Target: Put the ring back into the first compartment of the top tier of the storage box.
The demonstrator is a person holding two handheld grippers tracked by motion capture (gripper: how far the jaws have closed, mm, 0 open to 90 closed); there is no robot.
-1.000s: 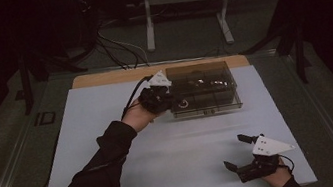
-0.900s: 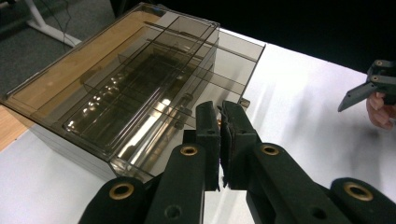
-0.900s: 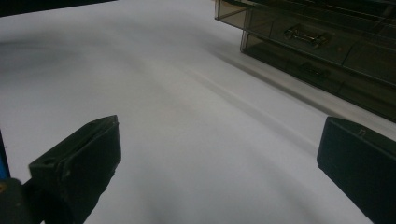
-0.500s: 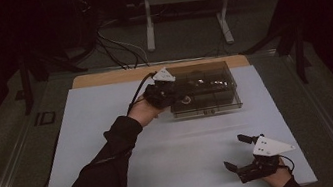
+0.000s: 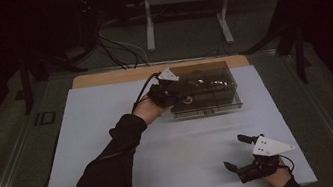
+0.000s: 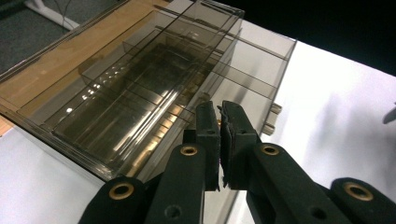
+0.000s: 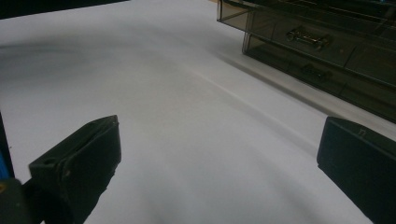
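high view: a smoky transparent plastic drawer box [image 5: 205,95] sits at the far middle of the white table cover [image 5: 110,133], with a strip of bare wood [image 5: 116,76] just beyond it. the left gripper [image 5: 174,92] is up against the box's left end, the person's dark sleeve [image 5: 110,168] stretching from the near edge. in the left gripper view its black jaws are pressed together with nothing between them, tips over the box's near left corner [image 6: 140,107]. the right gripper [image 5: 237,153] rests at the near right, well apart from the box; in the right gripper view its jaws stand wide apart over bare cover, the box's drawer fronts [image 7: 308,39] far right.
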